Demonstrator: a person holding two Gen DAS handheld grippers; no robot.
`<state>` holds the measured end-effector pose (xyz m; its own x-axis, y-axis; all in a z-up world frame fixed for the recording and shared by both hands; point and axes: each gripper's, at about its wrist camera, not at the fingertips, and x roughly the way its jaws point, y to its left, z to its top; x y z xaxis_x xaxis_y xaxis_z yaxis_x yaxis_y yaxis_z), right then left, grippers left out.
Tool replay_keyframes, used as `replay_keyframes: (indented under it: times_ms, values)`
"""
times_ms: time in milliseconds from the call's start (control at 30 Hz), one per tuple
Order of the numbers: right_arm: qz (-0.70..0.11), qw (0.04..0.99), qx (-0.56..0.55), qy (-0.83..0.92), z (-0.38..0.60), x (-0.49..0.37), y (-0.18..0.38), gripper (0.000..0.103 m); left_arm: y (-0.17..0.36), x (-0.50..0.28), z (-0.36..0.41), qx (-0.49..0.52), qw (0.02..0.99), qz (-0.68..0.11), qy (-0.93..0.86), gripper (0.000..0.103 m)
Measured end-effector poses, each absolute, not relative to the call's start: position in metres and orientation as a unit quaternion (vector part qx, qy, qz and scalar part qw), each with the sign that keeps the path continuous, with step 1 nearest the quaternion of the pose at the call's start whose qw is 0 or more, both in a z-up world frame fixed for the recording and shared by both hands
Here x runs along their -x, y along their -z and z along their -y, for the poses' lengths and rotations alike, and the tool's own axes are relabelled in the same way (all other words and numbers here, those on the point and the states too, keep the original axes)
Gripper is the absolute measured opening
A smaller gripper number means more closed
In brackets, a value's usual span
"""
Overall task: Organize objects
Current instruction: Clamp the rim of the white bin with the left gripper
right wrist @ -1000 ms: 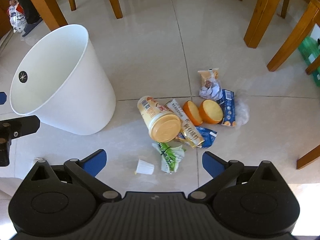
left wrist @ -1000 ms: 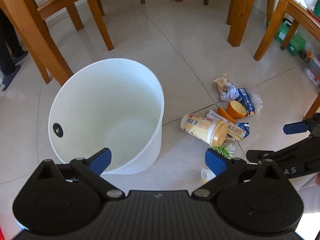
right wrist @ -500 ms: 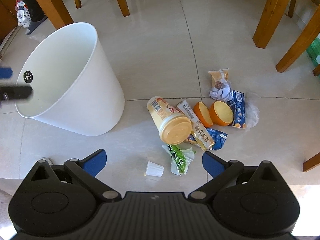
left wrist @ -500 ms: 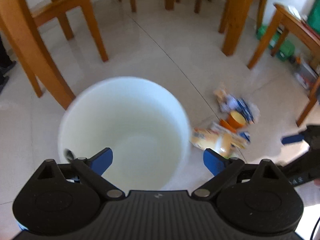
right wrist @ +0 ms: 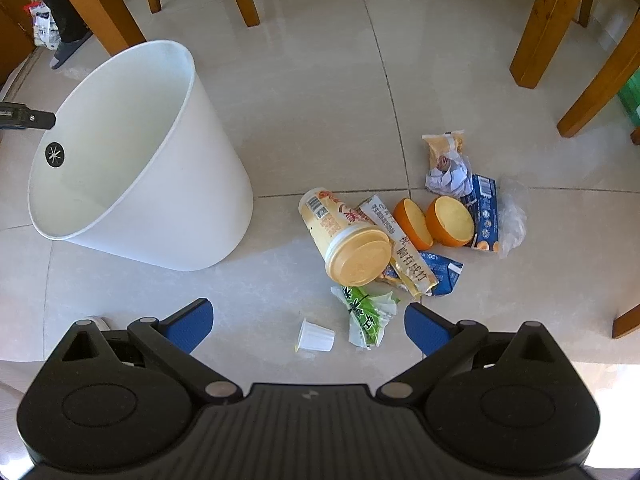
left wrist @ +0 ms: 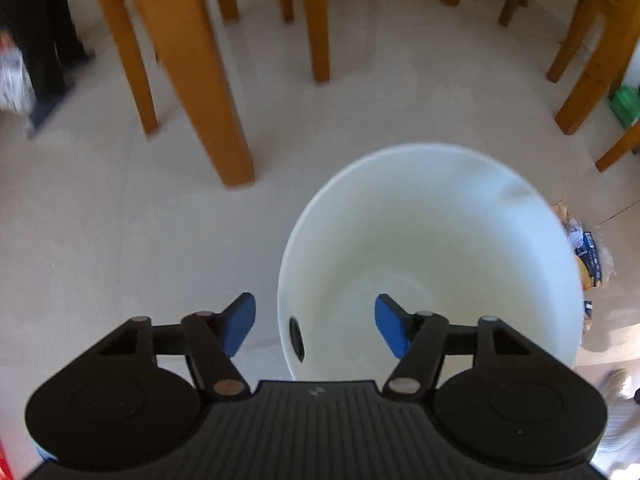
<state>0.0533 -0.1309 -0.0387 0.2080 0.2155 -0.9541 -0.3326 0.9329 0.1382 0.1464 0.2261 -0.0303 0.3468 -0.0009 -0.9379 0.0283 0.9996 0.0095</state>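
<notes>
The left gripper (left wrist: 315, 322) straddles the near rim of the white bin (left wrist: 432, 264), its jaws closing but apparently not yet pressing the wall. The right gripper (right wrist: 309, 326) hangs spread and empty over litter on the tiled floor (right wrist: 320, 92): a small white cup (right wrist: 316, 336), a green wrapper (right wrist: 366, 312), and a yellow lidded cup (right wrist: 346, 236).

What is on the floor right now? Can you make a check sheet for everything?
Surface: pale glossy tiled floor, bare between things.
Job's things: white plastic round bin, tilted, nothing seen inside; yellow lidded drink cup lying on its side; two orange halves; blue carton; green wrapper; small white paper cup.
Clutter: crumpled paper.
Grippers: left hand-held gripper closing astride the bin's near rim; right hand-held gripper open, nothing held.
Cables: nothing seen.
Surroundings: brown wooden chair legs; a person's dark shoe.
</notes>
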Motion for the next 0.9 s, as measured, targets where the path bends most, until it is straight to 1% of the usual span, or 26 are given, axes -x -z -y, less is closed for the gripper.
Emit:
replay_keyframes:
  times_ms: [33, 100, 233, 267, 333, 433, 600, 900]
  values:
    - [-0.604, 0.775, 0.053, -0.176, 0.13, -0.053, 0.04, 0.103, 0.038, -0.149, -0.233, 0.007, 0.815, -0.579, 0.008, 0.052]
    - [-0.605, 0.774, 0.068, -0.174, 0.129, -0.052, 0.044, 0.103, 0.05, -0.153, -0.24, 0.035, 0.806, -0.591, 0.005, 0.045]
    - [-0.608, 0.77, 0.092, -0.17, 0.128, -0.05, 0.053, 0.103, 0.07, -0.153, -0.245, 0.062, 0.8, -0.597, 0.005, 0.033]
    - [-0.61, 0.768, 0.094, -0.171, 0.128, -0.05, 0.054, 0.103, 0.072, -0.153, -0.246, 0.064, 0.799, -0.598, 0.005, 0.033]
    - [-0.613, 0.765, 0.096, -0.17, 0.127, -0.05, 0.058, 0.103, 0.075, -0.153, -0.246, 0.057, 0.803, -0.594, 0.003, 0.026]
    - [-0.617, 0.763, 0.099, -0.168, 0.127, -0.051, 0.061, 0.103, 0.076, -0.15, -0.242, 0.044, 0.806, -0.591, 0.003, 0.024]
    - [-0.616, 0.764, 0.105, -0.161, 0.128, -0.051, 0.064, 0.103, 0.084, -0.154, -0.244, 0.054, 0.801, -0.597, -0.002, 0.023]
    - [-0.617, 0.761, 0.117, -0.161, 0.126, -0.05, 0.067, 0.103, 0.086, -0.157, -0.242, 0.039, 0.795, -0.606, 0.001, 0.022]
